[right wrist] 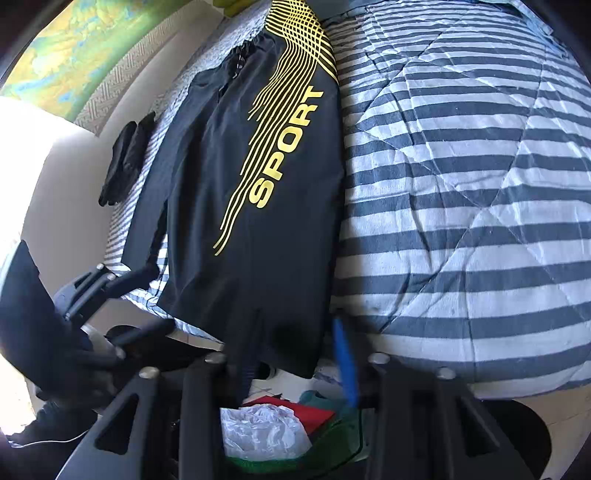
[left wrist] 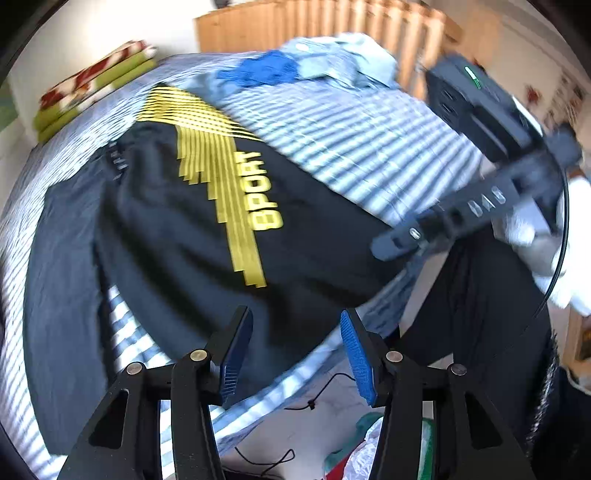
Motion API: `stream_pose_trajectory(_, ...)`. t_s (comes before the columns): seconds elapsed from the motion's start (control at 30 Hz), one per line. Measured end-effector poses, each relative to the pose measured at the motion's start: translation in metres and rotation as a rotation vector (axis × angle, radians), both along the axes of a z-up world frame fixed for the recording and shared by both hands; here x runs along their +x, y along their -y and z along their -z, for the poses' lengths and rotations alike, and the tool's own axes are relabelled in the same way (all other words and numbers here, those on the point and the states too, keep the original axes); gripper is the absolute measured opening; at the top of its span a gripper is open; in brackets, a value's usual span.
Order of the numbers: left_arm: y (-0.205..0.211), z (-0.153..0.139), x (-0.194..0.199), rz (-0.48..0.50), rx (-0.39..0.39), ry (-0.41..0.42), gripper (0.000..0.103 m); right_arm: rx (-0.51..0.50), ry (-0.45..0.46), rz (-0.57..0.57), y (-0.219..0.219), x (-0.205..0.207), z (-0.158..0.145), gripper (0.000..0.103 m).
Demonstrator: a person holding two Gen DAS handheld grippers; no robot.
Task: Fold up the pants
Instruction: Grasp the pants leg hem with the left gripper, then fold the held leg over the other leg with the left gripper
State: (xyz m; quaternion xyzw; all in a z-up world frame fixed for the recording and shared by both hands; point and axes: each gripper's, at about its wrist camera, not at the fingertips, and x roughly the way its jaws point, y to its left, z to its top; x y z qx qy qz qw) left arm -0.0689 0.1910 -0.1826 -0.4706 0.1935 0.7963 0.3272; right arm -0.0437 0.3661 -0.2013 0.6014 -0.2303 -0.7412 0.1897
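Black pants with yellow lines and the word SPORT lie flat along a blue-and-white striped bedspread, waistband far, leg hems drooping over the near bed edge. My right gripper stands open, and the hem of one leg hangs between its fingers without the blue pad touching it. In the left wrist view the same pants spread below my left gripper, whose jaws are open with nothing between them. The left gripper also shows at the bed's edge beside the other leg. The right gripper is blurred, held by a white-gloved hand.
A heap of blue and pale clothes sits at the bed's far end before a wooden headboard. A folded green and red blanket lies far left. A dark glove-like item hangs at the bed's side. A bag of crumpled plastic is on the floor.
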Motion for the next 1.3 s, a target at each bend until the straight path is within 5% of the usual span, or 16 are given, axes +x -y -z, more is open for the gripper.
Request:
stream_pose_trajectory(0.17, -0.038, 0.003, 0.007, 0.078, -0.021, -0.048, 0.058, -0.169, 0.007, 0.073, -0.017, -0.004, -0.013, 0.002)
stream_pose_trajectory(0.4, -0.074, 0.000, -0.002, 0.102, 0.020, -0.112, 0.067, -0.251, -0.004, 0.077, -0.014, -0.015, -0.031, 0.002)
stream_pose_trajectory(0.47, -0.072, 0.000, -0.010, 0.080, 0.040, -0.112, 0.041, -0.256, -0.006, 0.062, -0.011, -0.017, -0.034, 0.002)
stream_pose_trajectory(0.5, -0.070, 0.001, -0.015, 0.069, 0.042, -0.094, 0.016, -0.260, -0.002, 0.057, -0.011, -0.017, -0.035, 0.002)
stream_pose_trajectory(0.53, -0.067, 0.001, -0.018, 0.064, 0.046, -0.085, 0.004, -0.259, 0.004, 0.051, -0.010, -0.018, -0.035, 0.003)
stream_pose_trajectory(0.73, -0.028, -0.008, -0.027, -0.010, 0.124, -0.065, 0.002, -0.156, -0.068, 0.103, -0.029, -0.049, -0.051, 0.012)
stream_pose_trajectory(1.0, 0.031, -0.029, -0.042, -0.117, 0.194, -0.057, 0.002, 0.090, -0.294, 0.198, -0.025, -0.208, -0.090, 0.033)
stream_pose_trajectory(1.17, 0.066, -0.026, -0.056, -0.185, 0.212, -0.030, 0.002, 0.158, -0.245, 0.175, 0.007, -0.302, -0.070, 0.041)
stream_pose_trajectory(1.3, 0.088, -0.019, -0.058, -0.216, 0.220, -0.014, 0.002, 0.236, -0.208, 0.167, 0.028, -0.333, -0.056, 0.039)
